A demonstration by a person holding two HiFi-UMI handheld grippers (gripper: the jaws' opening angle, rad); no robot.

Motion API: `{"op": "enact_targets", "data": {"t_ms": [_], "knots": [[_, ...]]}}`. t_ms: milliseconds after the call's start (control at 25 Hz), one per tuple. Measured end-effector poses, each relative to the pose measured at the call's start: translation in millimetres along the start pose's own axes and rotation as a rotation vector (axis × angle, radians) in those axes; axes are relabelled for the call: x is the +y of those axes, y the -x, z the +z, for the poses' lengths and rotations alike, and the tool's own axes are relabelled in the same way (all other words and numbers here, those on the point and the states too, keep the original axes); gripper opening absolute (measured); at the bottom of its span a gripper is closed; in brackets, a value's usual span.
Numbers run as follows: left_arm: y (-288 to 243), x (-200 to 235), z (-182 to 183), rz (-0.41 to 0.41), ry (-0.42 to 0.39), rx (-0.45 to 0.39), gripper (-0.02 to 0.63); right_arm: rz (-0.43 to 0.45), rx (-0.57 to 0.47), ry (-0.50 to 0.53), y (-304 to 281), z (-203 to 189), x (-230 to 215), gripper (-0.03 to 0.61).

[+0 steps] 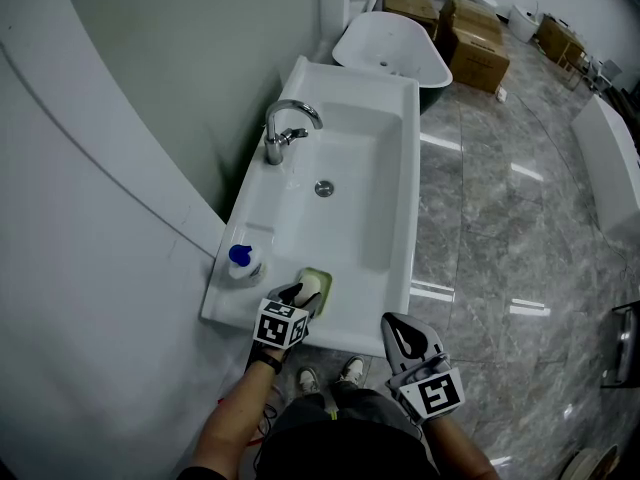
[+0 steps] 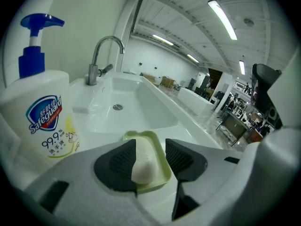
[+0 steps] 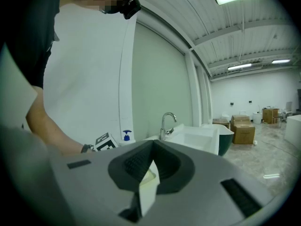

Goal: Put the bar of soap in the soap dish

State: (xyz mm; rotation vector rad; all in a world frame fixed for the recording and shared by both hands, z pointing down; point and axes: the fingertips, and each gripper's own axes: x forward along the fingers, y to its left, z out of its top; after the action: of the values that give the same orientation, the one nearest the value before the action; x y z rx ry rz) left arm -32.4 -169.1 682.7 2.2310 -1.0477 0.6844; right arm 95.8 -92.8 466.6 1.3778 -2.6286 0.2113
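White soap bar (image 2: 143, 166) lies in green dish (image 2: 142, 134) btw spread L gripper (image 2: 150, 145) jaws; R gripper (image 3: 153, 147) pressed together.

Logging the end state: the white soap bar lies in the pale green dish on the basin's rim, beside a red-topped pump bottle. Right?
Not quite: the pump bottle has a blue top, not red; the left gripper view shows it. The white soap bar does lie in the pale green dish on the rim of the basin.
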Motion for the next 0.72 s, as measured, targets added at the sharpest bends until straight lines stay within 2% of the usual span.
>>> {"op": "enact_targets", "data": {"t_ms": [280,600,720], "knots": [[10.8,2.2,2.9,0.015,0.000,-0.012,0.198,0.009,-0.011,0.010,6.5,4.1,7.7,0.012],[19.6,10.8,7.5,0.069,-0.011,-0.025,0.074,0.027,-0.033,0.022,8.0,9.7,15.7,0.012],[24.2,14.6,12.1,0.091,-0.020,-0.038,0.052,0.028,-0.041,0.028,8.8,12.1,15.5,0.012]]}}
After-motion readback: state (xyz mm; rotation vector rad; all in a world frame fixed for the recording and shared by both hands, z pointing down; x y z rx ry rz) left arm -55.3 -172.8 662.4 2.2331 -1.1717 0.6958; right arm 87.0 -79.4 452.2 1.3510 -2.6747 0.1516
